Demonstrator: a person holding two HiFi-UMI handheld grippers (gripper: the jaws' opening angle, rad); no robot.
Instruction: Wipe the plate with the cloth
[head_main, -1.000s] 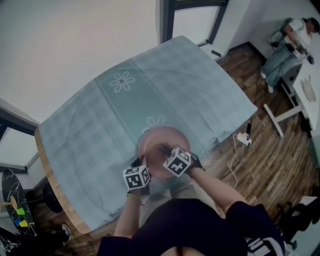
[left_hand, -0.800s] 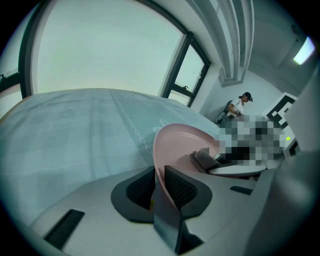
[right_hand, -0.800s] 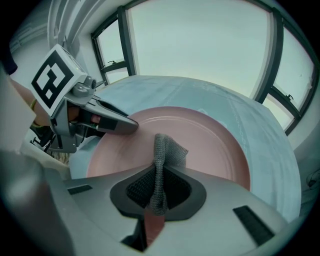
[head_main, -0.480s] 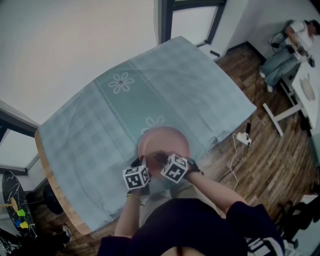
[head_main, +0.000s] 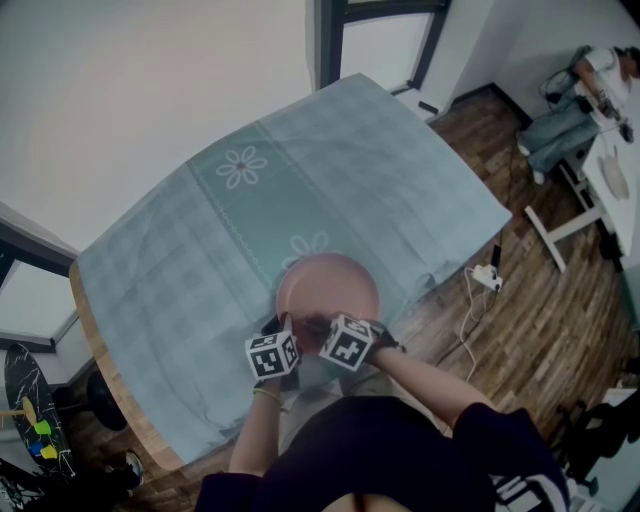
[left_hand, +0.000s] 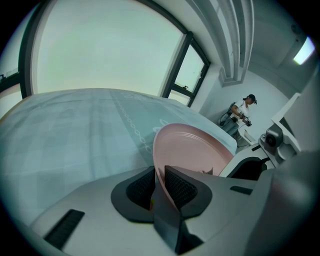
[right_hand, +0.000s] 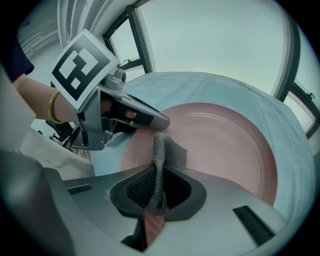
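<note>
Between the jaws of the right gripper (right_hand: 158, 186) the grey cloth (right_hand: 167, 152) is clamped, over the pink plate (right_hand: 225, 145); the left gripper (left_hand: 159, 186) grips its rim.

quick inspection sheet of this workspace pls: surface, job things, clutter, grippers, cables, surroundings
surface: table under a pale green checked tablecloth with flower prints
job's things: pink plate at the table's near edge; grey cloth over the plate's near part
clutter: nothing seen
grippers: left gripper shut on the plate's rim; right gripper shut on the cloth
cables: white power strip with cord on the floor
surroundings: wooden floor, windows, seated person far off
</note>
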